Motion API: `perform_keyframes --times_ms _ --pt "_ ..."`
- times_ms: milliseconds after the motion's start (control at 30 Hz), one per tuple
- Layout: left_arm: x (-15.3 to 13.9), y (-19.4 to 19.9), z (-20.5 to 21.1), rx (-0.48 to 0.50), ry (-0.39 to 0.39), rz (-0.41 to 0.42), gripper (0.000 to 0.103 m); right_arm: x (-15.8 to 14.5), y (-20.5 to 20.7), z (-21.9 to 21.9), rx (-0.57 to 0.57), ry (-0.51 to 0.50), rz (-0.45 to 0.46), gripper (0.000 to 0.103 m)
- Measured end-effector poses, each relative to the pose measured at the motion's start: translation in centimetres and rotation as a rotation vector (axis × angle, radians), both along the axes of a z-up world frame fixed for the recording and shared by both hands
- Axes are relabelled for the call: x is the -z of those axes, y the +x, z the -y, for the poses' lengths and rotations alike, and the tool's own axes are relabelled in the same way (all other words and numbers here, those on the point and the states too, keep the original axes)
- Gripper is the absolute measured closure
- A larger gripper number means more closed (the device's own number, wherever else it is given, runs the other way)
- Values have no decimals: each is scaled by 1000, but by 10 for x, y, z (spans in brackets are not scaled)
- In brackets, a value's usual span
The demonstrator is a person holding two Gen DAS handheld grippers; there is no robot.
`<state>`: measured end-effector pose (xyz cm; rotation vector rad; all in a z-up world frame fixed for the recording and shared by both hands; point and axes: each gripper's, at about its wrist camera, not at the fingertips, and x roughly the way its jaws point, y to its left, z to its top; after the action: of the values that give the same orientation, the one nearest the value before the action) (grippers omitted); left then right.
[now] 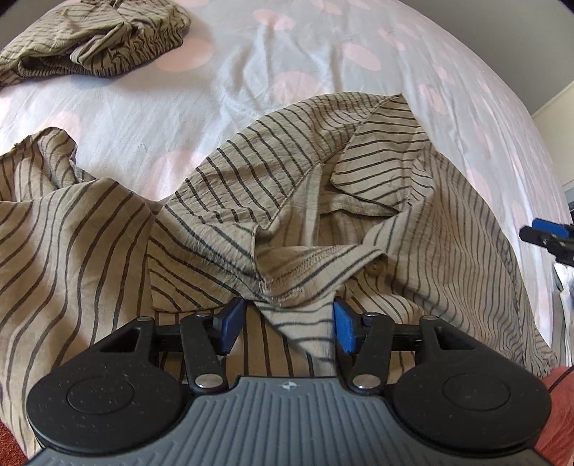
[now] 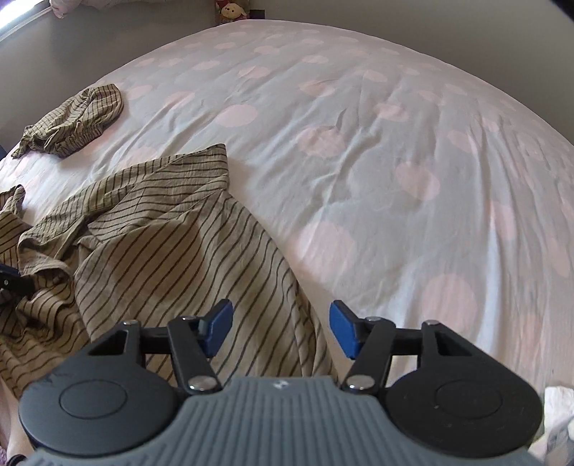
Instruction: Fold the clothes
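Left gripper [image 1: 288, 324]: jaws spread, a bunched seam of the striped shirt [image 1: 272, 200] poking up between the pads, not visibly clamped. Right gripper [image 2: 280, 328]: jaws spread over the shirt's right edge, holding nothing.

Progress: shirt lies crumpled ahead of both jaws, collar flipped, a button showing just past the left jaws, one sleeve trailing off left. No clean fold lines anywhere, so flattening and folding remain, as far as I can tell. A second striped garment [image 2: 71, 123] with an elastic waistband sits bunched well beyond the left jaws, also not folded.

Surface: bed with pale sheet [image 2: 358, 161], pink dots, lightly wrinkled, mostly bare right of the shirt. Room: plain wall beyond the bed, a plush toy [image 2: 229, 10] at the far edge.
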<state>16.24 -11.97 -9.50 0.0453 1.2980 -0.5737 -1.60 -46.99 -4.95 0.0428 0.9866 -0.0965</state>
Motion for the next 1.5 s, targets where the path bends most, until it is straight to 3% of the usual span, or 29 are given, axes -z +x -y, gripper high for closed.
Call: perform_keyframes --times_ms 100,167,267,433,500,733,867,1000,1100,1300,1500 --pt "5 3 4 1 6 12 55 17 28 8 -1 5 -3 42" --pt "6 5 6 5 15 28 69 29 44 15 3 17 -11 46" --pt "5 11 5 7 9 39 83 49 58 24 23 51 -40 56" --pt "-6 18 7 32 -34 102 95 59 55 24 15 92 -46 80" --pt "-15 21 11 54 -41 142 97 48 49 24 28 82 -14 97" --pt "-84 23 29 145 -72 352 99 -11 24 28 112 6 140 100" --pt "-132 12 45 196 -128 461 99 -63 -4 31 146 -103 246 100" --pt "-157 -17 65 301 -189 508 99 -71 -49 37 201 -121 232 100" --pt "-149 -45 79 407 -191 507 99 -77 -82 42 243 -135 222 100" --pt "-95 -104 96 621 -90 489 99 -86 -147 49 322 -158 198 100" --pt "-50 -128 84 622 -68 386 98 -47 -187 21 366 -120 156 99"
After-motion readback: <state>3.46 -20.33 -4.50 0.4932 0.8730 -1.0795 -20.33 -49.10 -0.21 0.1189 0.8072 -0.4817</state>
